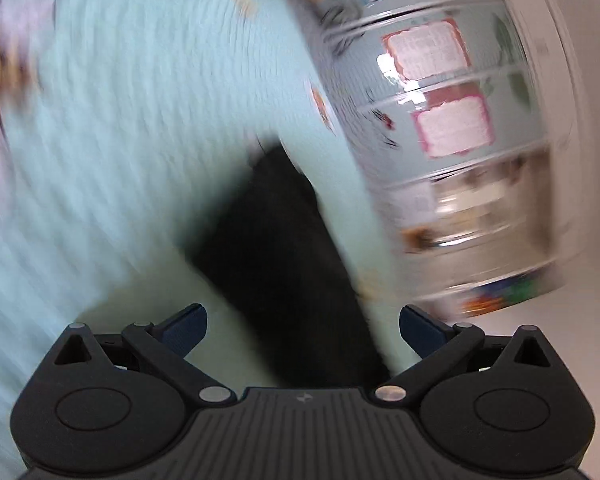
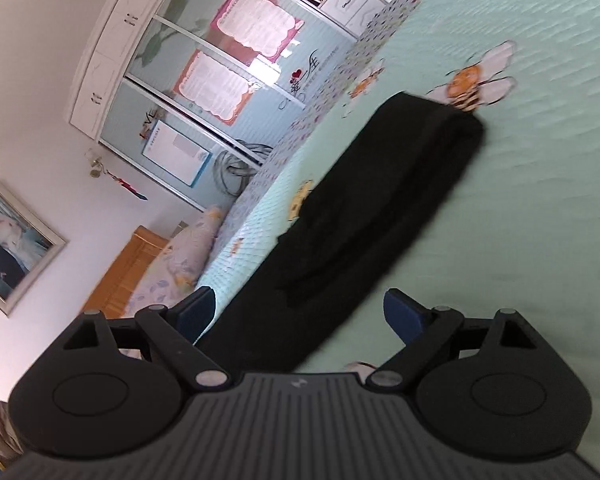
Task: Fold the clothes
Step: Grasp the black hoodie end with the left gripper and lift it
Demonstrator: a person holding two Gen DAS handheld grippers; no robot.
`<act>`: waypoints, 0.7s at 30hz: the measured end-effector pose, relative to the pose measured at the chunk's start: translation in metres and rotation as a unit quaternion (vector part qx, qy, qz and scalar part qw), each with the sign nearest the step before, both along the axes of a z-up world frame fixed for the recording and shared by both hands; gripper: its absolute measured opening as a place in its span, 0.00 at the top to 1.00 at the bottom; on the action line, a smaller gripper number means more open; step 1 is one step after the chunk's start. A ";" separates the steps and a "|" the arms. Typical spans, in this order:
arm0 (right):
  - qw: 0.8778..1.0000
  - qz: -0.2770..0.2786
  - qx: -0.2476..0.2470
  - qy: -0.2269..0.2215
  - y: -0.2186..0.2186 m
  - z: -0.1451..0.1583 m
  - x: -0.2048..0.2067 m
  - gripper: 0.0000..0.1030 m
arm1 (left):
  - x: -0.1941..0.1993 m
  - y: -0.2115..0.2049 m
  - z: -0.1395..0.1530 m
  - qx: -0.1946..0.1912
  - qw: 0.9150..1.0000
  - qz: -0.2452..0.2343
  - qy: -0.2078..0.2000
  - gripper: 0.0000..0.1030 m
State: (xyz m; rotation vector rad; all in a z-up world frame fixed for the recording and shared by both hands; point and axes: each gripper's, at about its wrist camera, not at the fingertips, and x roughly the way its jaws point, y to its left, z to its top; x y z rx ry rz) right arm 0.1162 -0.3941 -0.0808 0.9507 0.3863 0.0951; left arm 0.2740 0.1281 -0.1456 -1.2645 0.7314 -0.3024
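A black garment (image 2: 364, 216) lies folded into a long strip on a mint-green bedspread (image 2: 532, 184) with bee and flower prints. In the right wrist view my right gripper (image 2: 300, 312) hovers over the strip's near end, jaws wide apart, nothing between its blue pads (image 2: 404, 314). The left wrist view is blurred and rolled; the black garment (image 1: 288, 264) runs up from between the open fingers of my left gripper (image 1: 302, 326), which grips nothing. The bedspread (image 1: 112, 152) fills the left of that view.
A wardrobe with glass sliding doors (image 2: 220, 92) and pink-framed sheets stands beyond the bed's far edge. A floral pillow (image 2: 180, 260) and wooden headboard (image 2: 128, 276) sit at the left. A framed photo (image 2: 8, 240) hangs on the wall.
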 end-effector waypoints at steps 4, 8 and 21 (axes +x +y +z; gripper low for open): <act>1.000 -0.006 -0.014 0.001 -0.001 -0.016 0.001 0.12 | 0.017 -0.012 -0.014 -0.015 0.999 0.040 0.033 0.01; 0.996 0.017 -0.082 -0.023 0.021 -0.020 0.008 0.11 | 0.038 -0.010 -0.022 -0.038 0.994 0.083 0.058 0.01; 0.998 0.023 -0.021 -0.058 0.010 -0.031 0.002 0.10 | 0.082 -0.035 -0.001 0.093 0.990 0.093 0.050 0.75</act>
